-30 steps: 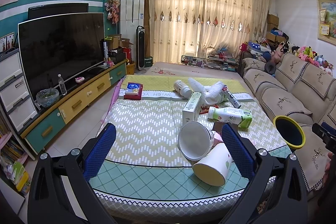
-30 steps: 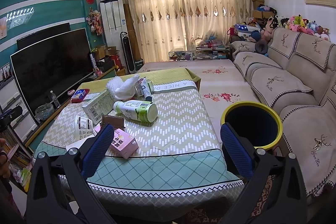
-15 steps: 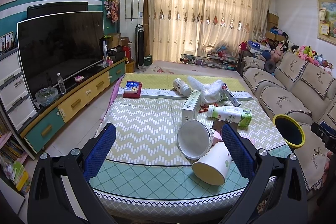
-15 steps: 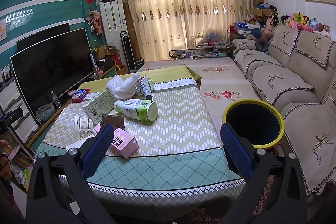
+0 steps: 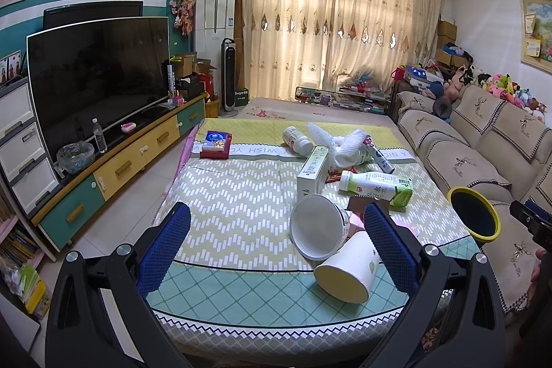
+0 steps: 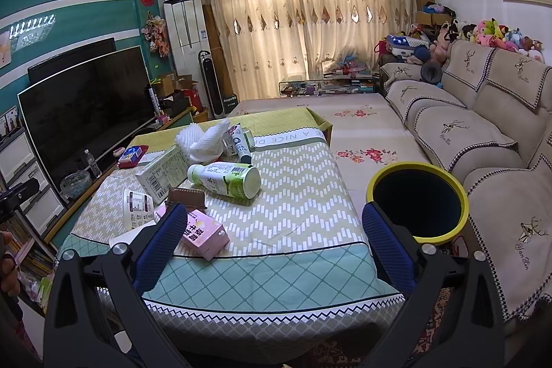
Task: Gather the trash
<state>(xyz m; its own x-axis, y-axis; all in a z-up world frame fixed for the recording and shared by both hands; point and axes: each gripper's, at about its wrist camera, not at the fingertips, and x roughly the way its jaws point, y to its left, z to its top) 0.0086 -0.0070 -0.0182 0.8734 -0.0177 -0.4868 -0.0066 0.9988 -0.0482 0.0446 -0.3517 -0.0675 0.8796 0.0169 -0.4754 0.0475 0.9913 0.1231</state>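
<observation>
Trash lies scattered over the right half of a cloth-covered table (image 5: 224, 192), with both tools held back from its near edge; the left tool (image 5: 276, 244) is spread wide with nothing between its blue pads, and the right tool (image 6: 272, 244) is likewise released and empty. Going left to right in the left wrist view: a red and blue packet (image 5: 216, 144) lies flat near the far left edge; a white bottle (image 5: 296, 140) lies on its side at the far end; a green and white box (image 5: 312, 173) has its long axis running away from the camera; a white tub (image 5: 317, 226) is tipped over with its open mouth facing the camera; a paper cup (image 5: 348, 266) lies on its side, mouth toward the near edge, touching the tub; a crumpled white net wrap (image 5: 339, 145) sits behind the box; a green drink bottle (image 5: 377, 187) lies across the table, its white cap pointing left. A pink carton (image 6: 203, 233) is mostly hidden behind the tub there, but shows clearly in the right wrist view, partly covered by the left finger; a small brown piece (image 6: 186, 195) beside it is hard to identify. A yellow-rimmed bin (image 6: 417, 200) stands off the table's right side, between table and sofa (image 6: 483, 133), its lower part cut off by the tool.
</observation>
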